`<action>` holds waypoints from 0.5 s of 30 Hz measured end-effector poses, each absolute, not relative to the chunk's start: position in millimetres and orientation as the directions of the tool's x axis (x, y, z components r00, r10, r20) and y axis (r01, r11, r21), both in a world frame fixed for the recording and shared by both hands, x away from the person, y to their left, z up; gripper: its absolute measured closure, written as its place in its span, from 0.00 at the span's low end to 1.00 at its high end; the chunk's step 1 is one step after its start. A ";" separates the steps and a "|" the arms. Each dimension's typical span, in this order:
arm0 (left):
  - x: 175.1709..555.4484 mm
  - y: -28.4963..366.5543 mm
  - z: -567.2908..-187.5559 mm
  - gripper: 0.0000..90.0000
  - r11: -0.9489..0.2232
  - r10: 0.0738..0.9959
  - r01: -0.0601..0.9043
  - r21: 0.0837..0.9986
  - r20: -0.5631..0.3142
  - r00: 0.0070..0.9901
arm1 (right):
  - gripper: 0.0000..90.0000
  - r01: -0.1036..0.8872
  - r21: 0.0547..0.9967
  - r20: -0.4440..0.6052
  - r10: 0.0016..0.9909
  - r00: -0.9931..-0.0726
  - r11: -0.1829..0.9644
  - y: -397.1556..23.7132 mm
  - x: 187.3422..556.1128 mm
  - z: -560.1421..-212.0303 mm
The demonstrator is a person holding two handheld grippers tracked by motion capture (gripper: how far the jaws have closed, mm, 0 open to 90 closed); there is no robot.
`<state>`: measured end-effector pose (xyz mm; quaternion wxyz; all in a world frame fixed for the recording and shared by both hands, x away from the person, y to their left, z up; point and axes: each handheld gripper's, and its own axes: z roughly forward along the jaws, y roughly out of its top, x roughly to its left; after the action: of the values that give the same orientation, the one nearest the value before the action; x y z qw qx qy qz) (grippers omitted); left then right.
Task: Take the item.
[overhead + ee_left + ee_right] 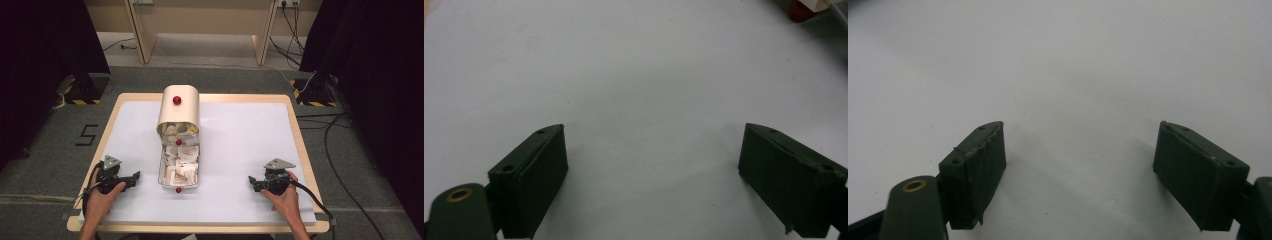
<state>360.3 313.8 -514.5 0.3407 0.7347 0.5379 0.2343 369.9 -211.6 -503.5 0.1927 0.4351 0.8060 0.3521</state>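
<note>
Cream box (178,107) with a rounded, smooth lid stands mid-table, its clear drawer (178,170) pulled toward the person, stuffed with crumpled paper packets and tipped with glossy red knobs. Matte white sheet (240,150) covers the wooden table. Left gripper (131,178) and right gripper (254,182) rest either side, blocky black jaws spread wide, gripping nothing.

Left hand (102,192): comes in from the bottom edge, wrapped around its gripper's handle.
Left gripper (136,176): low over the table, tips aimed right; jaws stand wide apart with nothing between them.
Right hand (285,192): comes in from the bottom edge, gripping the handle.
Right gripper (251,181): low, tips aimed left; jaws wide apart, nothing between.
</note>
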 end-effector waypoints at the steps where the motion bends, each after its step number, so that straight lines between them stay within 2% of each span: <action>1: 360.3 313.8 -514.5 0.13 -0.189 0.950 0.631 0.752 -0.022 0.312 | 0.24 0.565 0.735 -0.004 0.837 -0.547 0.374 -211.6 369.9 -503.5; 5: 360.4 313.9 -514.5 0.13 -0.189 0.950 0.631 0.752 -0.023 0.312 | 0.24 0.566 0.735 -0.001 0.836 -0.549 0.372 -212.0 369.7 -503.1; 7: 360.4 314.0 -514.5 0.13 -0.189 0.950 0.631 0.752 -0.023 0.312 | 0.29 0.560 0.741 -0.005 0.837 -0.548 0.371 -213.4 369.9 -502.1; 10: 360.4 314.0 -514.5 0.13 -0.189 0.950 0.631 0.753 -0.023 0.312 | 0.30 0.554 0.753 0.005 0.838 -0.546 0.356 -214.3 369.7 -500.0; 15: 360.4 314.0 -514.4 0.13 -0.189 0.950 0.631 0.752 -0.024 0.313 | 0.40 0.500 0.806 0.022 0.829 -0.559 0.316 -212.6 366.0 -489.2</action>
<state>360.4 314.0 -514.4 0.3409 0.7350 0.5377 0.2334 366.0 -212.6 -489.2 0.2034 0.4232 0.7852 0.4037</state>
